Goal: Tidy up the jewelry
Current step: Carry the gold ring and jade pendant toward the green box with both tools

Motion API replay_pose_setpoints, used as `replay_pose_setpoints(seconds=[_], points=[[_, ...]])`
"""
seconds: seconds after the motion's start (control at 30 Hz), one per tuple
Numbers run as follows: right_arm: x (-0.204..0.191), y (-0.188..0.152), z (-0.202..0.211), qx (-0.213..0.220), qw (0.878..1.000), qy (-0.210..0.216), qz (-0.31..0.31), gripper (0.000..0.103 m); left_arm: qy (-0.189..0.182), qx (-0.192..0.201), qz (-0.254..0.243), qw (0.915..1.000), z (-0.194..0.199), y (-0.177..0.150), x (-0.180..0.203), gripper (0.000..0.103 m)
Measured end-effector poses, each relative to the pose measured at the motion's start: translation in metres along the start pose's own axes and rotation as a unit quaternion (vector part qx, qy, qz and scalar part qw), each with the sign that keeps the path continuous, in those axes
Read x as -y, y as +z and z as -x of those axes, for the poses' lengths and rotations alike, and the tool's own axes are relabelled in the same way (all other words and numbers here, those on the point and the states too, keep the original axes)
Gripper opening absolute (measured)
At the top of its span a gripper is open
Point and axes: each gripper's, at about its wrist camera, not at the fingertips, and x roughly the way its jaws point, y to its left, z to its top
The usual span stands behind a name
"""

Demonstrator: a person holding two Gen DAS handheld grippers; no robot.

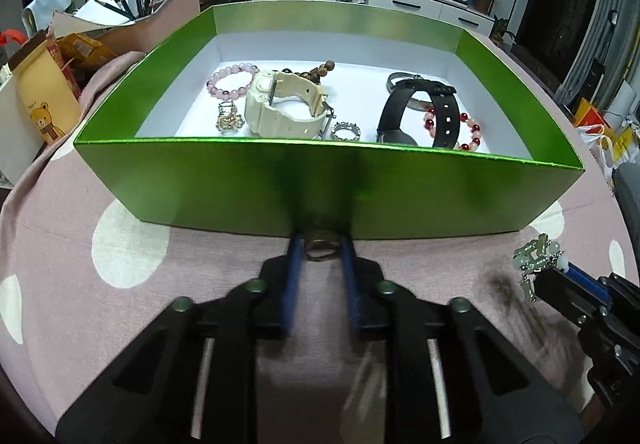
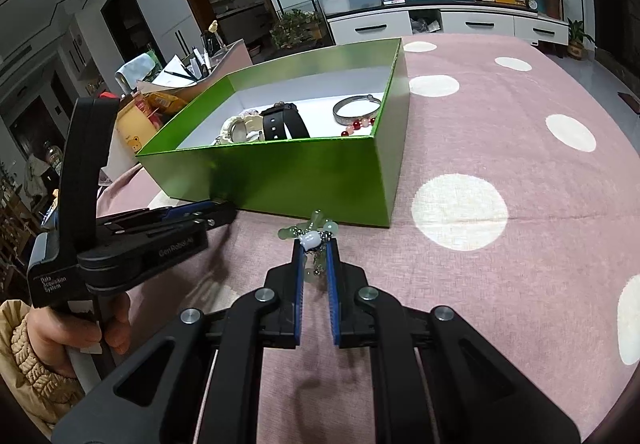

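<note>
- A shiny green cardboard box (image 1: 248,180) with a white floor sits open on a round table under a pink cloth with white dots (image 2: 500,148); in the right wrist view it stands toward the table's left edge.
- The left gripper (image 1: 320,244) is down on the cloth, right at the foot of the box's near wall, about midway along it. Its blue jaws are drawn in narrow around a dark bronze-coloured ring (image 1: 319,249), one blade on each side; the ring looks pinched between them.
- The right gripper (image 2: 314,242) is near the box's near right corner, jaws narrow and clamped on a dangling piece of silver chain with pale green and white beads (image 2: 310,238), which hangs over the cloth.
- A hand in a cream knitted sleeve (image 2: 64,328) grips the left tool's handle.
- Inside the box, toward its left wall: a pale pink bead bracelet (image 1: 230,82), a cream plastic wristwatch (image 1: 280,104) and a small gold-toned ornament (image 1: 229,120) by the near wall.
- A brown wooden bead string (image 1: 320,70) lies behind the cream watch.
- A small silver crown-shaped ring (image 1: 346,132) lies at the near wall's middle.
- Toward the right wall: a black strap watch (image 1: 408,112), a silver bangle (image 1: 404,78) behind it, and a red and pink bead bracelet (image 1: 464,132) under the black strap.
</note>
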Motion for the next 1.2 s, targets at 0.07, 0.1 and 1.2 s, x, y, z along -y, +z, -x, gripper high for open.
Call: replay_pose_setpoints(seconds=[0.07,0.1,1.2], points=[[0.000,-0.001,0.002,0.001,1.000,0.000,0.000,0.010,-0.008,-0.001,0.001,1.0000,0.000,0.000,-0.004,0.019],[-0.001,-0.001,0.003,0.003,1.000,0.000,0.001,0.010,-0.012,-0.002,0.002,0.9999,0.001,0.000,-0.006,0.019],[-0.034,0.015,0.042,0.043,0.998,-0.005,0.037,0.010,-0.044,0.040,0.033,0.9977,0.088,-0.014,-0.050,0.019]])
